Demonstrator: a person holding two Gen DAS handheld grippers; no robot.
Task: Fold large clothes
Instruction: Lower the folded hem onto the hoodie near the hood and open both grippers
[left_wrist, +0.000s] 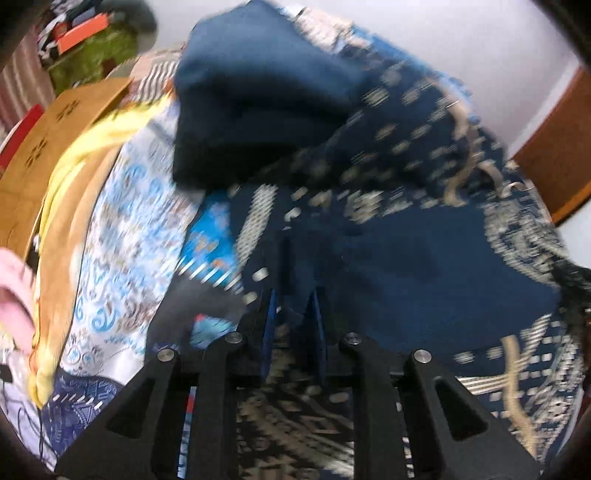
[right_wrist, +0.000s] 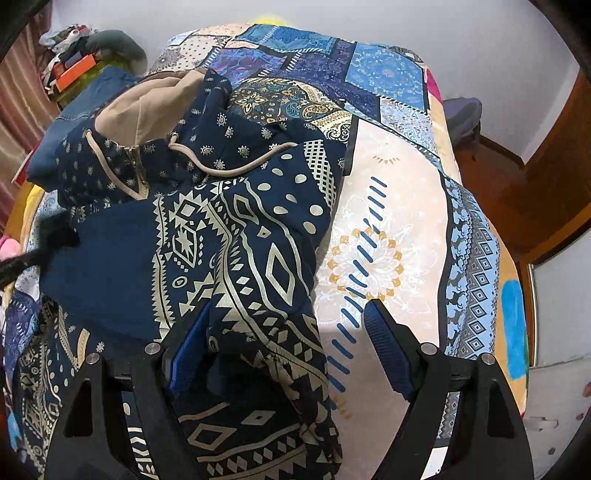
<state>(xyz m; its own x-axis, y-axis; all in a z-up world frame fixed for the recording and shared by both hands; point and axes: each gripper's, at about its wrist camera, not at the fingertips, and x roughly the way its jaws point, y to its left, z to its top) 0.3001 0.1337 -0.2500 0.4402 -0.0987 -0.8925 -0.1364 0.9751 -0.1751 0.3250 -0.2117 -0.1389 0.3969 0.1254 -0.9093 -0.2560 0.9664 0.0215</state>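
Navy hooded jacket (right_wrist: 207, 236) with cream geometric print lies rumpled across a patchwork bedspread (right_wrist: 391, 229), its beige-lined hood (right_wrist: 147, 107) and drawstring (right_wrist: 221, 166) toward the far end. Seen from the left wrist, the left gripper (left_wrist: 293, 299) has its blue pads nearly together with a fold of the navy cloth between them, though blur leaves it unclear whether they pinch it. The right gripper (right_wrist: 291, 317) hovers with fingers spread wide over the garment's near edge, gripping nothing. Fabric looks soft, light and floppy, likely to sag and slide; hems, shoulder seams or cuffs appear the surest places to grasp.
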